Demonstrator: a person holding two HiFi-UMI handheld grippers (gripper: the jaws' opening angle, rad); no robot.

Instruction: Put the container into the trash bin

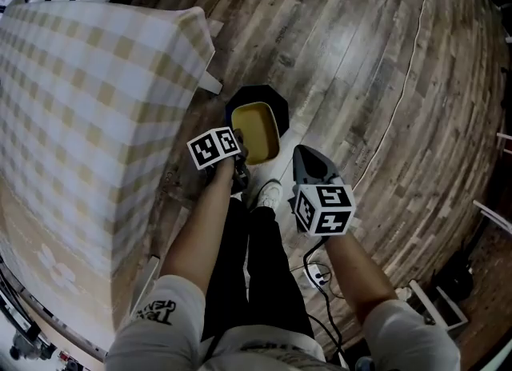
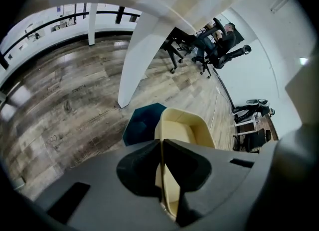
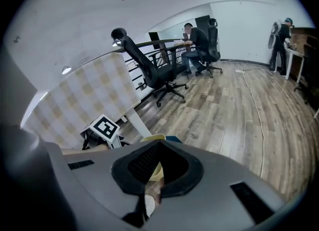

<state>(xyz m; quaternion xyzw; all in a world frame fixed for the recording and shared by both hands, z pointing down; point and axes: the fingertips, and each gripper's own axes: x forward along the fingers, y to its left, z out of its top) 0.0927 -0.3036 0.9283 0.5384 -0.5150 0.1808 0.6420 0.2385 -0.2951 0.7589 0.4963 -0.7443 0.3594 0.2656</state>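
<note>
A pale yellow container point(image 1: 258, 132) hangs tilted over a dark trash bin point(image 1: 258, 94) on the wooden floor, just off the table's corner. My left gripper point(image 1: 238, 158) is shut on the container's near wall. In the left gripper view the thin wall of the container point(image 2: 185, 129) is pinched between the jaws of the left gripper point(image 2: 160, 168), with the dark bin point(image 2: 141, 125) just behind and below. My right gripper point(image 1: 307, 158) hovers to the right of the bin, shut and holding nothing. In the right gripper view its jaws point(image 3: 153, 177) meet, and the container's rim point(image 3: 152, 138) peeks above them.
A table with a checked cloth point(image 1: 80, 121) fills the left side; its white leg point(image 2: 135, 60) stands near the bin. A cable point(image 1: 400, 97) runs across the floor, with a power strip point(image 1: 318, 275) by my feet. Office chairs point(image 3: 154, 70) and seated people point(image 3: 197, 41) are farther off.
</note>
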